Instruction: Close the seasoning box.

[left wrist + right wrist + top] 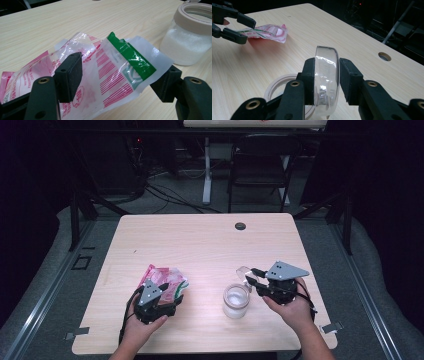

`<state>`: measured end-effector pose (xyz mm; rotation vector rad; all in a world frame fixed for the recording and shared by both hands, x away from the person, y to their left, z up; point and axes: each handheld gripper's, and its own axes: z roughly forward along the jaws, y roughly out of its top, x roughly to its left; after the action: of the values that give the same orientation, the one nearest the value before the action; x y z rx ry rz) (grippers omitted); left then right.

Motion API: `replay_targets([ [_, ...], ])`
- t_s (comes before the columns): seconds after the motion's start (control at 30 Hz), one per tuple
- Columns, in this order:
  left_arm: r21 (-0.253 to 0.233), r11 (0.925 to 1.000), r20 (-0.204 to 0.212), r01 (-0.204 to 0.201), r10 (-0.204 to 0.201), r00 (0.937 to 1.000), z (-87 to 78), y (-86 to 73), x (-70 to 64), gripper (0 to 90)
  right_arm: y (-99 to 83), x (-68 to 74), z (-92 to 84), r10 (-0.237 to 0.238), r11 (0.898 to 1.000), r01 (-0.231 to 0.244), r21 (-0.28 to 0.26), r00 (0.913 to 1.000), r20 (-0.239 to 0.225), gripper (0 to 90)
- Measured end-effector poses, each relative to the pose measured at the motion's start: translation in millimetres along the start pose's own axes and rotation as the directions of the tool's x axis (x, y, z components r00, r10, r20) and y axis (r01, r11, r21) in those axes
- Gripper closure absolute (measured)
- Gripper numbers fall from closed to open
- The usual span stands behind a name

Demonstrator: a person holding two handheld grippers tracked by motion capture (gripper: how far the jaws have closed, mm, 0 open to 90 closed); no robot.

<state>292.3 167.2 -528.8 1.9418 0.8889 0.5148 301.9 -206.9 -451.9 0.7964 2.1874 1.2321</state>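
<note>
A crinkled pink and clear plastic bag (162,279) with a green strip (130,56) lies on the wooden table (200,240) at the front left. My left gripper (117,77) straddles its near end with the jaws wide apart, so it is open. The same gripper (239,27) appears far off in the right gripper view, the bag (270,32) between its jaws. My right gripper (329,80) is shut on a clear round lid (325,62), held on edge. Just below and left of it stands an open jar (235,301) of white grains with a pale rim (274,87).
A round cable hole (240,226) sits near the table's far edge. Behind the table stand a dark folding chair (260,165) and a white desk leg (207,175). The jar (187,42) stands just right of the bag.
</note>
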Motion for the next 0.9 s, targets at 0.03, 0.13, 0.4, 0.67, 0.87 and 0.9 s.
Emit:
replay_targets([
  [0.03,-0.005,1.0,-0.002,0.0,0.0,1.0,0.7,-0.1,-1.1,32.7,0.2,0.9,0.0,-0.005,1.0,0.005,0.003,1.0,0.001,66.9],
  [0.13,0.001,0.9999,0.005,-0.014,0.014,0.9999,2.0,0.7,-4.8,32.7,0.7,4.6,1.2,-0.028,1.0,0.028,0.005,0.9996,0.006,66.5],
  [0.4,0.003,0.999,0.025,-0.044,0.044,0.9987,4.9,5.2,-10.5,32.7,1.8,13.8,2.5,-0.068,0.998,0.068,0.018,0.9974,0.021,65.2],
  [0.67,0.023,0.9945,0.04,-0.103,0.102,0.994,11.6,7.0,-22.4,32.5,0.2,21.2,5.9,-0.085,0.996,0.085,0.022,0.9962,0.018,62.5],
  [0.87,0.019,0.9921,0.063,-0.124,0.122,0.9905,15.1,9.3,-33.3,32.4,-0.9,26.2,8.5,-0.106,0.994,0.105,0.025,0.9944,0.01,60.4],
  [0.9,0.02,0.9918,0.066,-0.126,0.125,0.99,15.1,9.6,-34.1,32.4,-1.0,27.1,8.9,-0.109,0.994,0.108,0.026,0.994,0.012,60.1],
])
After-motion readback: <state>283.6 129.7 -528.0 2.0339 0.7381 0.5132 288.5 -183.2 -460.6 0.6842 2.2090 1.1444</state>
